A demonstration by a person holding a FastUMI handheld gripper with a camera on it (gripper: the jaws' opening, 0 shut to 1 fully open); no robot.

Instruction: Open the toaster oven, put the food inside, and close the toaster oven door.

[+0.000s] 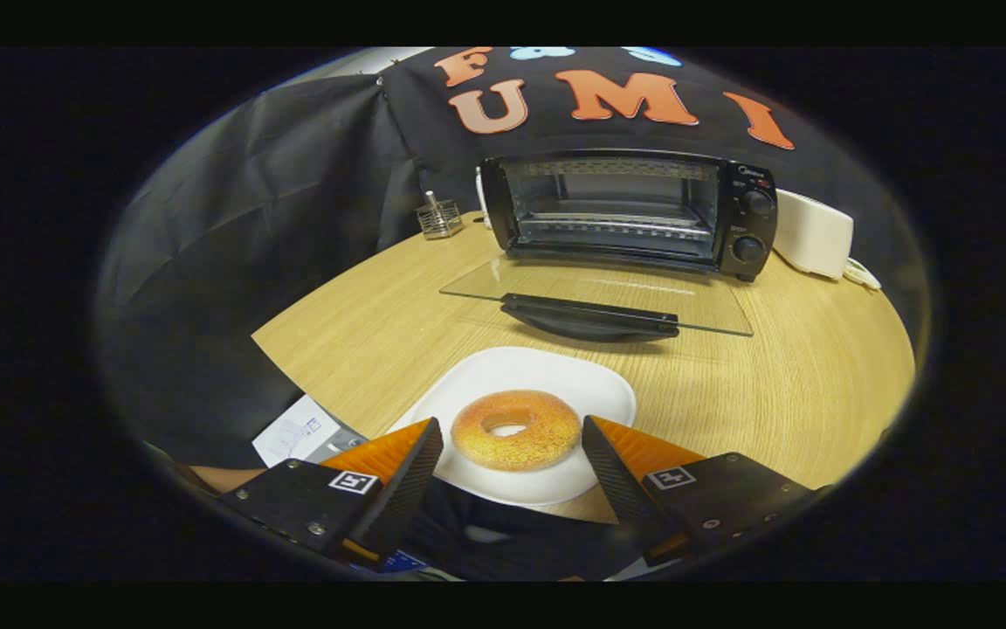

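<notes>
Wooden table carries toaster oven, glass door already dropped flat. Donut on white plate sits nearer me than oven. My tongs spread wide, donut between tips, neither finger touching. Left: grip, load, shut door.

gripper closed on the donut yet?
No: the gripper is open, its fingers flanking the donut on the white plate without touching it.
</notes>
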